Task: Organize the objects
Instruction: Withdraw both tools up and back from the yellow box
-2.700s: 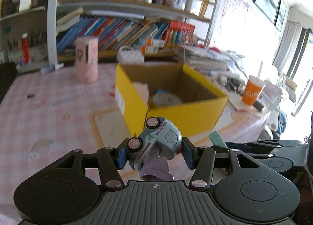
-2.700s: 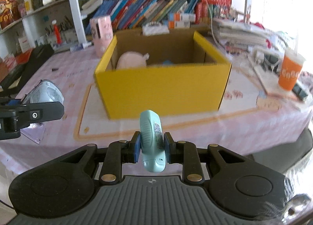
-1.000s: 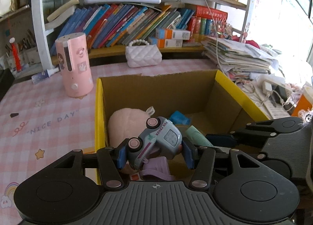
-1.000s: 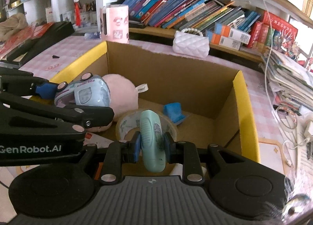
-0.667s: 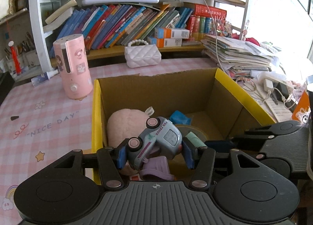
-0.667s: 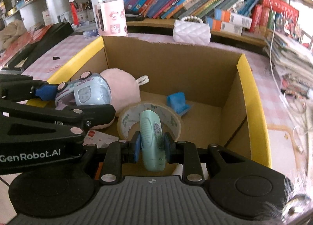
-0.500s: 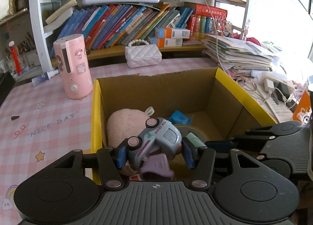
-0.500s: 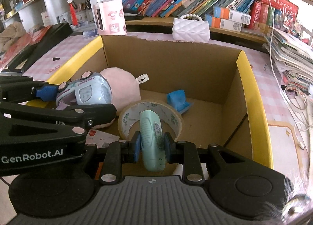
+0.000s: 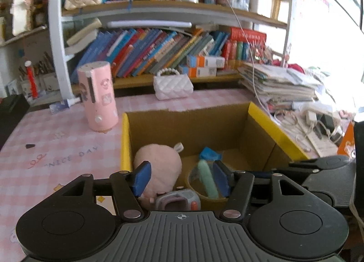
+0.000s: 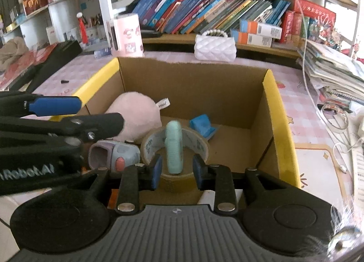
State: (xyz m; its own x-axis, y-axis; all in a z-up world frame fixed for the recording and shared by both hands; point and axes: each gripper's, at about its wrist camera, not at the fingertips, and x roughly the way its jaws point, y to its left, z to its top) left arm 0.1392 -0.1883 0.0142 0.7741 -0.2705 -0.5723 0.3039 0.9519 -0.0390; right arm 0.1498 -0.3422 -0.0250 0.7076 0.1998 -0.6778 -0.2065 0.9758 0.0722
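A yellow cardboard box (image 9: 270, 121) (image 10: 275, 112) stands open on the pink checked table. In it lie a pink plush (image 9: 159, 166) (image 10: 134, 114), a blue scrap (image 10: 202, 125), a tape roll (image 10: 198, 143) and the toy truck (image 9: 179, 199) (image 10: 113, 155), resting on the box floor. My left gripper (image 9: 180, 176) is open and empty above the truck. My right gripper (image 10: 175, 170) is open; the mint green stick (image 10: 174, 148) (image 9: 206, 176) stands inside the tape roll, free of the pads.
A pink cylinder (image 9: 97, 98) and a white quilted purse (image 9: 173, 83) stand behind the box. Bookshelves (image 9: 159, 50) line the back. A paper stack (image 9: 279, 82) and cables (image 10: 334, 121) lie to the right. A black case (image 10: 54, 55) lies at the left.
Both grippers opened over the box. The toy truck dropped from the left gripper beside the plush. The mint stick left the right gripper and sits in the tape roll.
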